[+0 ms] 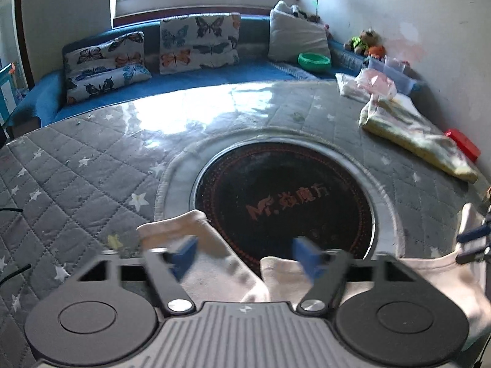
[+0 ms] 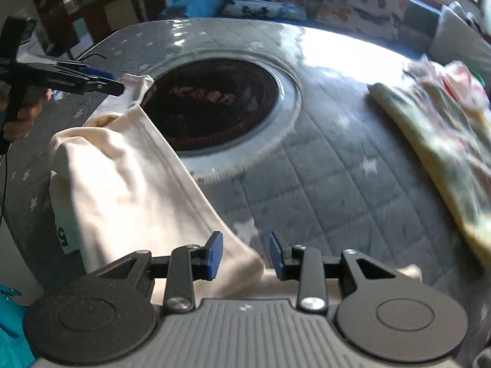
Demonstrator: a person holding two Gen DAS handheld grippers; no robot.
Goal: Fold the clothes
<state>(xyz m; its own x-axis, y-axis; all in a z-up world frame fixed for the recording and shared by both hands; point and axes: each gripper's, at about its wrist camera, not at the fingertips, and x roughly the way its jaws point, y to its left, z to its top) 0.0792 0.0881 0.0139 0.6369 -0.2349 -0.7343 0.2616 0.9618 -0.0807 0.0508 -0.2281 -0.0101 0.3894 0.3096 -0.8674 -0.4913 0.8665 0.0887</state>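
Quilted table lies bare left of the round black hob; both grippers' jaws gape over the white garment

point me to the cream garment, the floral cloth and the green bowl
cream garment [image 2: 129,184], right wrist view, middle of the draped body
floral cloth [image 1: 411,128], left wrist view, centre of the folded piece
green bowl [image 1: 314,61], left wrist view, front wall, on the blue sofa

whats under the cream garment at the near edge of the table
The cream garment lies on the grey quilted table cover, with its upper end over the edge of the round black cooktop. Whatever else lies beneath the fabric is hidden.
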